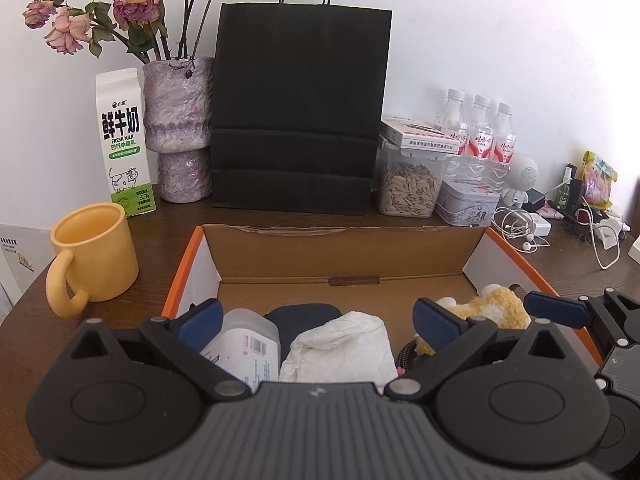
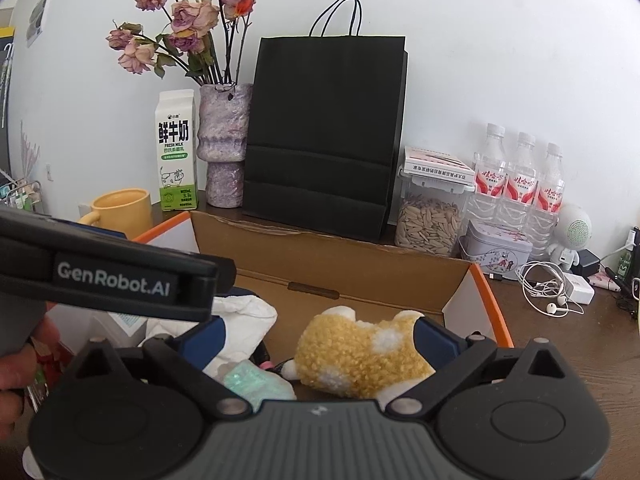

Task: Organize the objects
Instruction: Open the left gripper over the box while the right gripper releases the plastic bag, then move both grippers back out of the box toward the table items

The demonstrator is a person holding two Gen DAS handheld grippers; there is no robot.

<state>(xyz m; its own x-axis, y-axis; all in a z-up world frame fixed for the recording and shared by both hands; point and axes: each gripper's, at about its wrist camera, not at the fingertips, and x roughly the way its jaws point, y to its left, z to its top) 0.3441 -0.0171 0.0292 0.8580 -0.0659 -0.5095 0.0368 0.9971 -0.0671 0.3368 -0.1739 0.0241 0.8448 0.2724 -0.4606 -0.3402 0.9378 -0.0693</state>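
An open cardboard box (image 1: 344, 248) with an orange rim stands on the dark wooden table. Inside lie a clear plastic container (image 1: 244, 340) with a barcode label, a crumpled white cloth (image 1: 344, 344), a dark blue item (image 1: 304, 316) and a yellow-and-white plush toy (image 1: 496, 308). My left gripper (image 1: 318, 320) hovers open over the container and cloth, gripping nothing. In the right wrist view my right gripper (image 2: 320, 338) is open with the plush toy (image 2: 360, 356) lying between its fingers, not squeezed. A mint-green item (image 2: 256, 384) lies beside the plush toy.
Behind the box stand a black paper bag (image 1: 300, 120), a vase of dried roses (image 1: 178, 128), a milk carton (image 1: 124, 140) and a yellow mug (image 1: 96, 252). On the right are a seed jar (image 1: 408, 188), a tin (image 1: 466, 204), three water bottles (image 1: 480, 132) and tangled earphones (image 1: 520, 228).
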